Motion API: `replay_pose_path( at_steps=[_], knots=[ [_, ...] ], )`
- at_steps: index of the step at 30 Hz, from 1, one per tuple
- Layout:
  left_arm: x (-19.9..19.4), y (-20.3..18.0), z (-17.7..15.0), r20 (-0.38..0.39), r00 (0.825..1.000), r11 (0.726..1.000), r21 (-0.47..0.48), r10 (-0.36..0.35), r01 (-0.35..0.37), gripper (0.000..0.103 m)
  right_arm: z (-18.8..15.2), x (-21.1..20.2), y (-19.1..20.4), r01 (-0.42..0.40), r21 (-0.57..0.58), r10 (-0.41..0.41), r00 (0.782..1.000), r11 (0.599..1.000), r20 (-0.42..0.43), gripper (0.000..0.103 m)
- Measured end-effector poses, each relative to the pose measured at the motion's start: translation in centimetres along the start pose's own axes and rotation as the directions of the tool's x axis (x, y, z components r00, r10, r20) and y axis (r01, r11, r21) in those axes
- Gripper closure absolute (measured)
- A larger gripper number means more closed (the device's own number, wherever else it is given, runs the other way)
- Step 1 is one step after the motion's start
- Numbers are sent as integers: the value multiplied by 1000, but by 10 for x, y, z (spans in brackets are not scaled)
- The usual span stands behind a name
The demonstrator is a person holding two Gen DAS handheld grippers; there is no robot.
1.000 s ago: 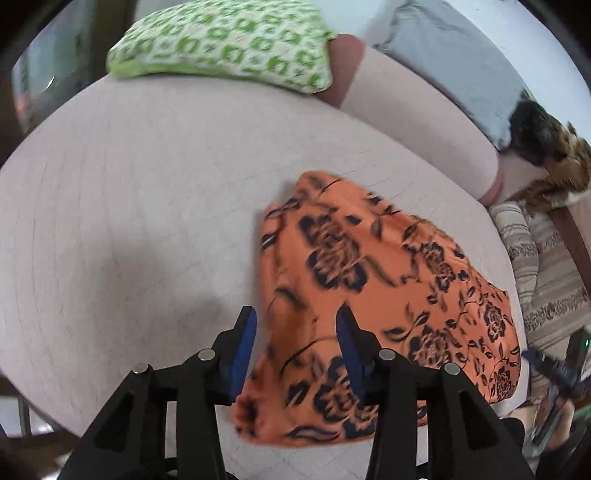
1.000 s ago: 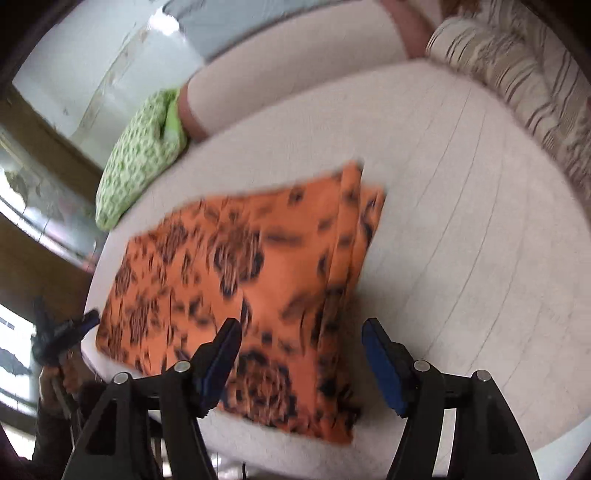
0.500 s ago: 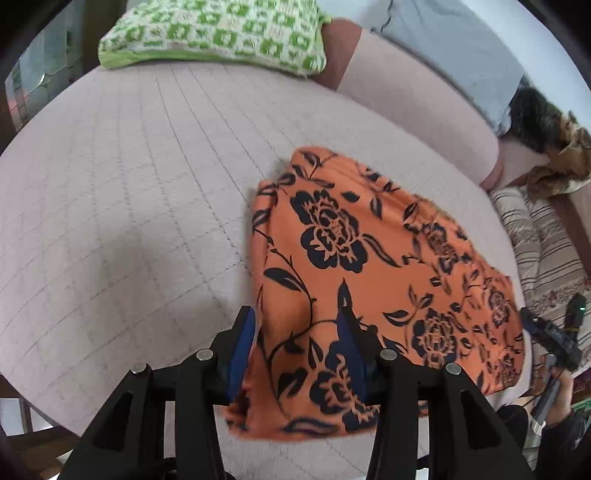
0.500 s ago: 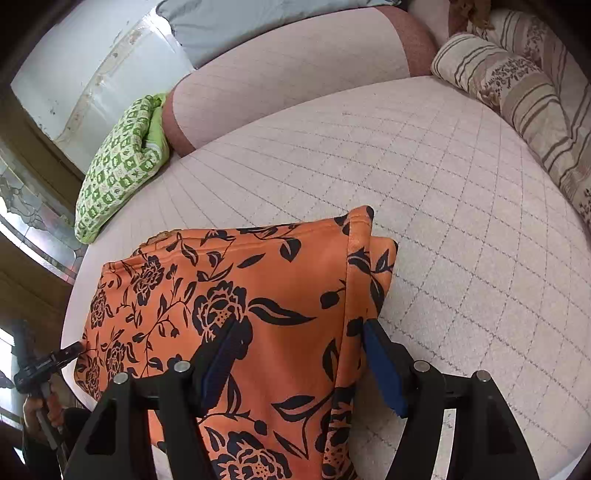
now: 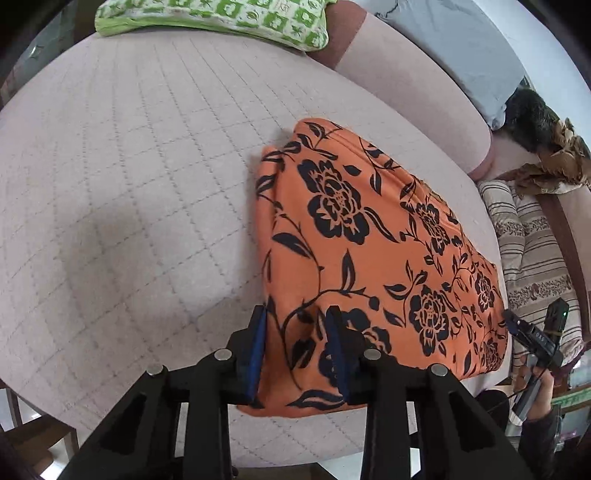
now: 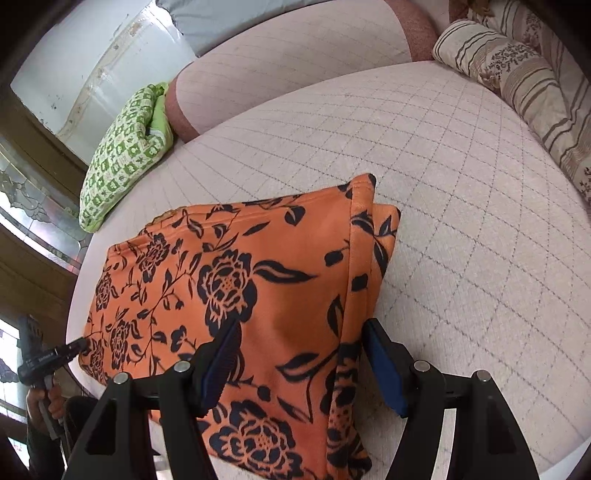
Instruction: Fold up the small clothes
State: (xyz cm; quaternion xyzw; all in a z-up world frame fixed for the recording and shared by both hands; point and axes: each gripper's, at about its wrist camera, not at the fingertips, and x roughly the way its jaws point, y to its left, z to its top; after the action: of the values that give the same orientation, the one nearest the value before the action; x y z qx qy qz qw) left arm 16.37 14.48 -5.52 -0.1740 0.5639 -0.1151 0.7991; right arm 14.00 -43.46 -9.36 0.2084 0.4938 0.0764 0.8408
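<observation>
An orange garment (image 5: 369, 236) with black flowers lies folded and flat on the quilted pink cushion (image 5: 129, 184). My left gripper (image 5: 296, 314) is down on its near left corner. Its jaws are closing, and the cloth puckers into a small ridge between the blue pads (image 5: 256, 343). In the right wrist view, the garment (image 6: 258, 280) fills the lower middle. My right gripper (image 6: 302, 323) stands open over the garment's right folded edge, with cloth lying between its fingers and no pinch. Each gripper shows small at the other view's edge: right gripper (image 5: 532, 339), left gripper (image 6: 48, 358).
A green patterned pillow (image 5: 221, 18) lies at the far edge, and a striped cushion (image 6: 517, 74) lies to the right. A pink backrest (image 6: 277, 66) runs behind. The cushion's front edge is just below both grippers. A person's hand (image 6: 44, 398) holds the left gripper.
The left gripper has sunk onto the garment's corner and its jaws have narrowed, gathering cloth. The right gripper has kept the same width over the right edge.
</observation>
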Motion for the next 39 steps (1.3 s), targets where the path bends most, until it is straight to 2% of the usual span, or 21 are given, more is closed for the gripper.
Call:
replay_pose_path(
  at_steps=[4, 6, 7, 12, 13, 14, 15, 18, 20, 23, 25, 27, 28, 29, 30, 33, 36, 37, 39],
  knots=[
    [5, -3, 8, 2, 1000, 1000, 6, 14, -15, 70, -11, -5, -4, -10, 23, 11, 1000, 1000, -17, 32],
    [4, -6, 10, 19, 1000, 999, 20, 25, -25, 93, -18, -10, -6, -14, 36, 15, 1000, 999, -21, 32],
    [1, -8, 10, 32, 999, 999, 32, 31, -32, 94, -21, -13, -6, -13, 37, 13, 1000, 999, -20, 32],
    [-6, -17, 8, 49, 999, 997, 68, 16, -20, 96, -32, -16, -9, -6, 40, 7, 999, 999, -40, 34],
    [-9, -17, 8, 53, 999, 998, 69, 12, -15, 96, -32, -17, -9, -1, 40, 2, 999, 999, -37, 43],
    [-11, -19, 7, 58, 998, 997, 71, 3, -8, 96, -31, -19, -8, -9, 38, 10, 999, 999, -30, 59],
    [-13, -19, 6, 60, 998, 997, 73, -3, -2, 96, -31, -21, -6, -10, 32, 11, 1000, 999, -27, 63],
    [-8, -18, 7, 45, 999, 998, 67, 14, -17, 95, -32, -21, 0, 18, -13, -18, 999, 1000, -36, 64],
    [1, -12, 8, 30, 999, 999, 42, 17, -18, 94, -32, -22, -2, 16, -3, -16, 999, 1000, -32, 64],
    [7, -9, 7, 13, 1000, 1000, 20, -7, 7, 82, -33, -29, 0, -8, 3, 8, 1000, 1000, -10, 64],
    [9, -13, 6, 17, 1000, 999, 46, 3, -3, 82, -36, -26, 1, -3, -9, 3, 999, 1000, -35, 62],
    [11, -16, 6, 3, 999, 997, 69, 32, -32, 98, -37, -19, -4, -1, -1, 1, 998, 1000, -61, 63],
    [11, -16, 7, -3, 1000, 997, 66, 27, -27, 98, -38, -17, -4, -9, 1, 9, 998, 1000, -66, 68],
    [8, -17, 8, -5, 1000, 998, 59, 15, -15, 98, -38, -16, -3, -20, -3, 20, 997, 1000, -70, 84],
    [4, -18, 8, -2, 1000, 998, 56, 8, -8, 98, -37, -16, -2, -18, -10, 17, 997, 1000, -77, 90],
    [-28, -24, 6, 39, 997, 998, 13, -66, 66, 98, -31, -25, 3, -29, -41, 26, 997, 999, -79, 92],
    [-73, -31, -12, 117, 984, 991, -6, -133, 135, 98, -24, -55, 7, -88, -41, 86, 996, 995, -31, 94],
    [-77, -29, -23, 123, 984, 991, -11, -130, 132, 98, -24, -63, 6, -93, -44, 92, 996, 995, -19, 94],
    [-58, -22, -38, 81, 995, 998, -15, -64, 65, 97, -25, -62, -3, -75, -31, 74, 997, 997, -27, 94]
  ],
)
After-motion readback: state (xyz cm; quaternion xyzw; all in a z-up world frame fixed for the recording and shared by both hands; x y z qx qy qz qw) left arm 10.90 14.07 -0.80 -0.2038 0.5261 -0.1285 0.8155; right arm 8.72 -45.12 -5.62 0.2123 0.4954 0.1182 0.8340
